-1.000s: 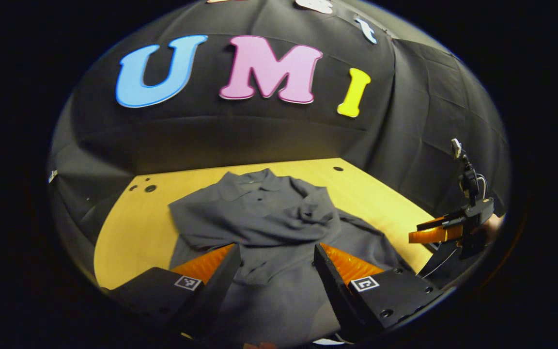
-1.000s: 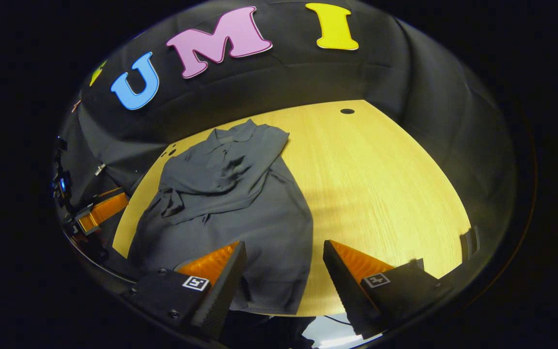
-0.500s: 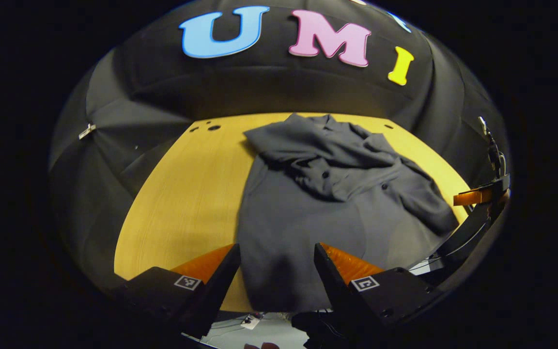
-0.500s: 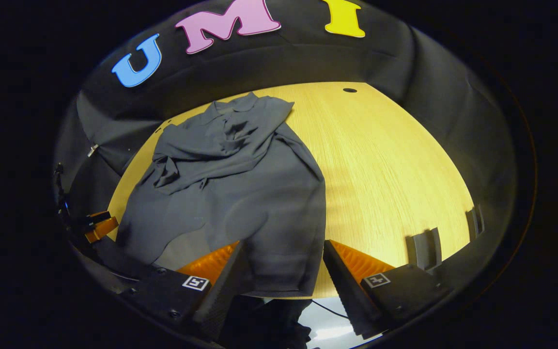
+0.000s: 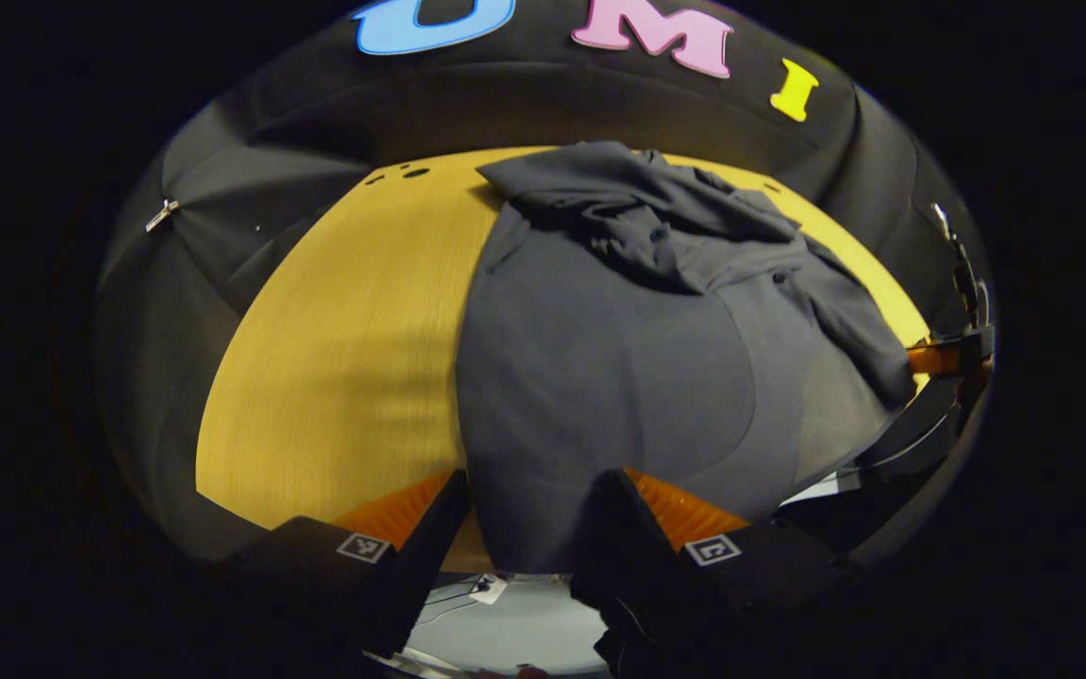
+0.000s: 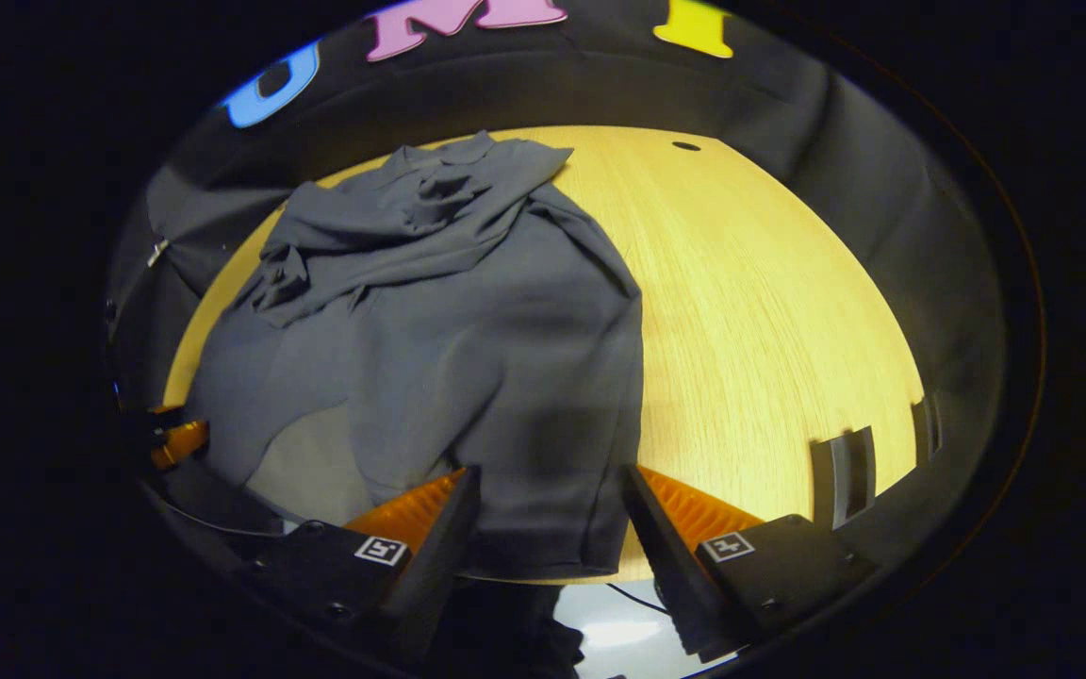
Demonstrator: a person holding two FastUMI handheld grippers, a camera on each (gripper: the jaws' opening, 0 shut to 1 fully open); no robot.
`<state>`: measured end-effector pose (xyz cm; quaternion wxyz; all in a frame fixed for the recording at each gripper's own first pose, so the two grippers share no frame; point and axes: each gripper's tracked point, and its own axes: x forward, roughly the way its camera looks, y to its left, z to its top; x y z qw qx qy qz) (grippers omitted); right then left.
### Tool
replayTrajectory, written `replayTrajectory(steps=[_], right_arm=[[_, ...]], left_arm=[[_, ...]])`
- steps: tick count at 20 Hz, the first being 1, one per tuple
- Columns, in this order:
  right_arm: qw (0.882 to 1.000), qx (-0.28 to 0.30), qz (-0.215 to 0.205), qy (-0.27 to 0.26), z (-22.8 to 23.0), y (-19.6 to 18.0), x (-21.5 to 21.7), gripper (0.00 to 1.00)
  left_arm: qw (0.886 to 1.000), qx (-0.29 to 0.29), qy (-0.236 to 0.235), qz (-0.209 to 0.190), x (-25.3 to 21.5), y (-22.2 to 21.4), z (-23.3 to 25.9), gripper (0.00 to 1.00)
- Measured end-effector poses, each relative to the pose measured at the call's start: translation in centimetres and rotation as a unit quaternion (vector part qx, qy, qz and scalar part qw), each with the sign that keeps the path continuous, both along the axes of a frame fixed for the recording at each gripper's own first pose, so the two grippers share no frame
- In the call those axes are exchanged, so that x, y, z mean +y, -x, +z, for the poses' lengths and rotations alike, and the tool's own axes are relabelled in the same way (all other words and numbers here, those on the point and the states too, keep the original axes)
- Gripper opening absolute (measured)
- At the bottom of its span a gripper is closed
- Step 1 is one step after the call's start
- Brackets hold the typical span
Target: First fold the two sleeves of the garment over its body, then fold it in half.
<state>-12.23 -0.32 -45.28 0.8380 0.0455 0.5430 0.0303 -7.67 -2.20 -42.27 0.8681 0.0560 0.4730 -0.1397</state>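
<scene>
The left claw (image 5: 529, 514) and right claw (image 6: 548, 509) are held wide apart at the garment's (image 5: 618, 358) near hem, which is laid over the desk (image 5: 336, 321) edge. Contact cannot be judged. Farther off, its sleeves are bunched beneath the collar, their edges hard to separate.

A staged recording booth: creased black cloth walls (image 5: 251, 198) close tightly around a pale yellow wood-grain bench (image 6: 769, 311) drilled with small round holes (image 6: 685, 146).
</scene>
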Motion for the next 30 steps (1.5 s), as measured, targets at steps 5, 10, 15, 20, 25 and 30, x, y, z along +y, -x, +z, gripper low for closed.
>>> replayTrajectory(steps=[5,10,15,20,25,30], right_arm=[[0.998,-0.033,0.031,-0.032,0.0,-0.7,2.5,0.74],[0.998,-0.006,0.022,-0.062,0.5,-0.9,3.0,0.05],[0.995,-0.049,0.006,-0.084,5.2,-1.5,2.8,0.05],[0.989,-0.1,-0.017,-0.106,9.5,-5.0,2.3,0.05],[0.98,-0.165,-0.036,-0.11,13.4,-11.0,1.2,0.05],[0.97,-0.211,-0.037,-0.113,16.4,-16.0,0.5,0.05]], left_arm=[[0.999,-0.009,0.01,-0.033,-2.9,-0.2,-0.2,0.68],[0.999,0.026,0.024,-0.039,-3.8,-1.0,0.3,0.06],[0.998,-0.007,0.055,-0.028,-3.7,-1.7,5.4,0.06],[0.996,-0.053,0.07,-0.009,-3.5,-4.8,10.6,0.06],[0.989,-0.121,0.082,0.001,-4.1,-11.4,15.3,0.06],[0.983,-0.164,0.088,0.005,-4.8,-16.0,17.9,0.06]])
